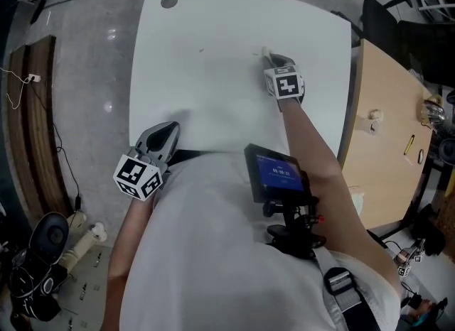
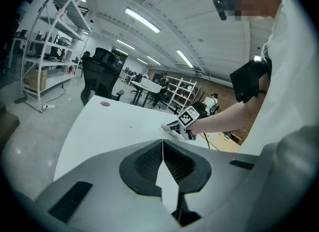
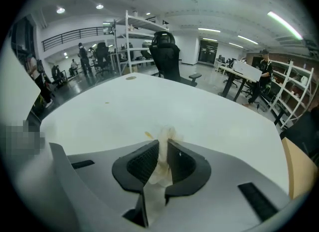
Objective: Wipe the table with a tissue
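The white table point(image 1: 213, 74) fills the middle of the head view. My right gripper point(image 1: 270, 57) reaches out over its far right part, tilted down, shut on a crumpled white tissue point(image 1: 264, 52) whose tip sits at the tabletop. In the right gripper view the tissue point(image 3: 166, 134) is pinched between the dark pads and sticks out past them; a small yellowish speck point(image 3: 148, 135) lies on the table just beside it. My left gripper point(image 1: 168, 129) hovers at the table's near edge, close to the person's body. Its jaws point(image 2: 162, 142) meet at the tips with nothing between them.
A round grey grommet point(image 1: 168, 1) sits in the table's far left corner. A wooden desk point(image 1: 387, 123) butts against the right side. A black office chair point(image 3: 167, 57) stands beyond the far edge. Cables and gear lie on the floor at left point(image 1: 43, 251).
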Tool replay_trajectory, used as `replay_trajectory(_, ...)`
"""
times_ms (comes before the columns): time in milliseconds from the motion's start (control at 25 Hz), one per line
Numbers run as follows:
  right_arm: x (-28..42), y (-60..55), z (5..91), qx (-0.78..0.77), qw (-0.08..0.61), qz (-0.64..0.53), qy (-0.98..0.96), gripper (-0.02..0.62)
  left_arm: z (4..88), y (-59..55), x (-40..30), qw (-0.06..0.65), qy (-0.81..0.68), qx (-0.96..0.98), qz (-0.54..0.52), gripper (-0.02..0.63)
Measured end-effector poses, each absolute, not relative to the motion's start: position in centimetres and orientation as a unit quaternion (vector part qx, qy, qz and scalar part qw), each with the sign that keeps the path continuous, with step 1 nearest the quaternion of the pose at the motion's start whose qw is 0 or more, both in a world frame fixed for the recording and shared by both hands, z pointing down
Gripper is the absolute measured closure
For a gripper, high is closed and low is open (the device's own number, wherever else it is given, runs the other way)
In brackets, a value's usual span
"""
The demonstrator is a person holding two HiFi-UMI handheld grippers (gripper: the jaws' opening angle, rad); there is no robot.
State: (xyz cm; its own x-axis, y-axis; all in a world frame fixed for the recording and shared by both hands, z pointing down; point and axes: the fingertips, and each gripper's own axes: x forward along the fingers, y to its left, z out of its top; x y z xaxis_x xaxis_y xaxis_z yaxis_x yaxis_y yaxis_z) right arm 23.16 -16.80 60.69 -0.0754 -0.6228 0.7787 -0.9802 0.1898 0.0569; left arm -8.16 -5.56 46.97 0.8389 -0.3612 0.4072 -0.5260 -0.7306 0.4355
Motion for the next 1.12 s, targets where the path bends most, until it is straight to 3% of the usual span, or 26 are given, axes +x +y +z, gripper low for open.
replay_trajectory(640, 11.6, -16.9, 61.1, 0.467, 0.398, 0.246, -0.750, 0.540, 47.0, -6.9, -12.0, 0.279, -0.254, 0.916, 0.137, 0.600)
replay_trajectory(960, 6.4, -17.7, 58.2, 0.418, 0.254, 0.289, -0.823, 0.540, 47.2, -7.0, -12.8, 0.283, -0.266, 0.912, 0.129, 0.600)
replay_trajectory(1120, 8.3, -20.8, 58.3, 0.470, 0.277, 0.258, -0.798, 0.540, 47.4, -6.9, -14.2, 0.289, -0.281, 0.906, 0.126, 0.600)
